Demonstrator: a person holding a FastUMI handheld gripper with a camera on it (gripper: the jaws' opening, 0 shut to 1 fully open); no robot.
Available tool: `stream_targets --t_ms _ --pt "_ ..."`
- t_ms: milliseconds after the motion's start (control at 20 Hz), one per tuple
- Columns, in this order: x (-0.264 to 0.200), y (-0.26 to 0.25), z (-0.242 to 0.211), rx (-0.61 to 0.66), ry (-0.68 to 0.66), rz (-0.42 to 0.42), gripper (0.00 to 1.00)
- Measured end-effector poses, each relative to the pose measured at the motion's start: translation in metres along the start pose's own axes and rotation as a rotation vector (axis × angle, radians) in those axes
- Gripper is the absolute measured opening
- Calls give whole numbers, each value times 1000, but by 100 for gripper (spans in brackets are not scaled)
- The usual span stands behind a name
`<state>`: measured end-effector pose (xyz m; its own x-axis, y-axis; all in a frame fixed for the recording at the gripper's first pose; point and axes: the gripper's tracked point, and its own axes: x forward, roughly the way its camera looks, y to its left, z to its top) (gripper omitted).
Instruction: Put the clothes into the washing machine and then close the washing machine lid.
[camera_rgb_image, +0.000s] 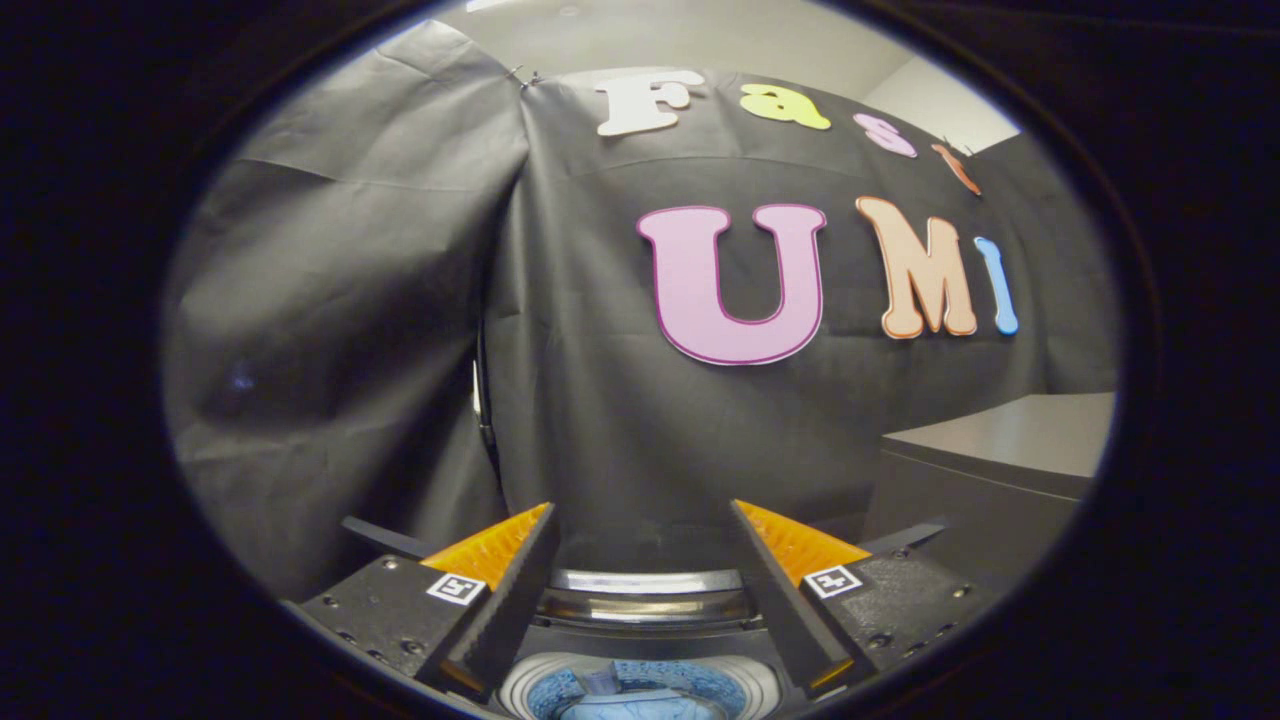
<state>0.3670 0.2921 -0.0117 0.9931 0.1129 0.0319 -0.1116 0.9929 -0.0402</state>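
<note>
My jaws (640, 540) stand open and hold nothing. Below them, at 6 o'clock, I see the washing machine (640, 690) with blue clothes (645, 700) already in its drum. Just beyond, the raised lid (645, 590) shows its rim. I judge closing remains: I must catch that lid and lower it.

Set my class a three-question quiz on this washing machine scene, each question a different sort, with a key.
1. True or false: the gripper is shut on a cloth.
2. What lies inside the drum? A) blue clothes B) a red towel C) nothing
3. Fill in: beyond the fingers, to their right, stands a grey ____.

Key: 1 false, the fingers are open with nothing between them; 2 A, blue clothes; 3 cabinet.
</note>
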Motion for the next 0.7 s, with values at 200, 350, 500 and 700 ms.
stream_targets --t_ms 200,350,500,700 --pt "-24 -9 -44 29 71 -41 99" --pt "-38 -11 -87 49 117 -39 98" --pt "-45 -19 -124 48 188 -47 98" --pt "-50 -29 -139 94 216 -73 98"
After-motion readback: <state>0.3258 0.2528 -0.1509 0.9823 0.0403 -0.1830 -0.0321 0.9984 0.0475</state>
